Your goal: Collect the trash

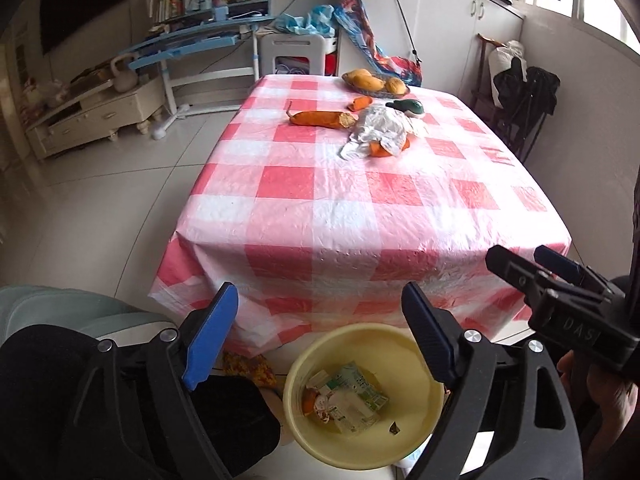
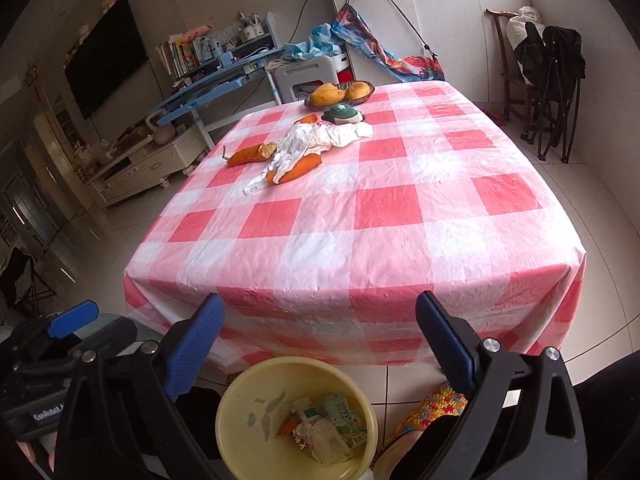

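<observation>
Out on the far half of the checked tablecloth [image 2: 400,200] lies the trash: a crumpled white plastic wrapper [image 2: 316,140], creased and spread flat, draped partly over an orange carrot-like piece [image 2: 298,168]. Just left of it sits a longer orange vegetable [image 2: 250,154] with a bitten, ragged end, and a green-and-white object [image 2: 342,114] rests at the wrapper's far side. Down on the floor at the table's near edge stands the yellow bin [image 2: 240,400], holding a green-and-white carton [image 2: 344,420], crumpled wrapping and an orange scrap. At the table's far edge a shallow basket [image 2: 370,90] carries yellow-orange fruit [image 2: 328,94]. The left gripper [image 1: 320,340] hangs above the bin, fingers spread wide, gripping nothing; the right gripper [image 2: 320,344] hangs likewise, fingers wide apart and empty.
</observation>
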Tool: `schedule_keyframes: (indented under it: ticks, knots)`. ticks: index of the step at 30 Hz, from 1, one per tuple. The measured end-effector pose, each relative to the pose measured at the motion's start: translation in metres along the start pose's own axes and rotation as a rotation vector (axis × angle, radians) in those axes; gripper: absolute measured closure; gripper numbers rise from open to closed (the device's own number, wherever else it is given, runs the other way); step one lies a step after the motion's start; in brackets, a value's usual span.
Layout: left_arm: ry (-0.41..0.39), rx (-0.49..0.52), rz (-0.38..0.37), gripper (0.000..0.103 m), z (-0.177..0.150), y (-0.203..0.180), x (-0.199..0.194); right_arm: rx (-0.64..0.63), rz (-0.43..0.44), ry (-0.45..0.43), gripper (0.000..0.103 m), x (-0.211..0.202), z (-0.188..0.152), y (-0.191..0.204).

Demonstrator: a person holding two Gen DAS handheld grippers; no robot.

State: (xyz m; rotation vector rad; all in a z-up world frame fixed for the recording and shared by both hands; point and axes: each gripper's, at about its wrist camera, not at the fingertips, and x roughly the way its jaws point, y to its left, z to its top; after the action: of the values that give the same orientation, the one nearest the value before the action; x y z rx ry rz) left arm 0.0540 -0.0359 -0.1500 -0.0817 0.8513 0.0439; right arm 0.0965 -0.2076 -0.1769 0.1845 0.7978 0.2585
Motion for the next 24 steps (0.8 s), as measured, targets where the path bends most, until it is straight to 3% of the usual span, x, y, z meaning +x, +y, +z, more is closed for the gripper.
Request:
schedule_keyframes:
  ticks: [5,24]
  knots:
    - [0.002,-0.048,-0.002,0.02,0.0026,0.0082,0.0036,-0.033,-0.021,0.02,0.011,0.0042,-0.004,0.0035]
    - [0.003,-0.038,0.006,0.017,0.0004,0.0028,0.0072,-0.041,-0.033,0.051,0.01,0.0089,-0.0091,0.0047]
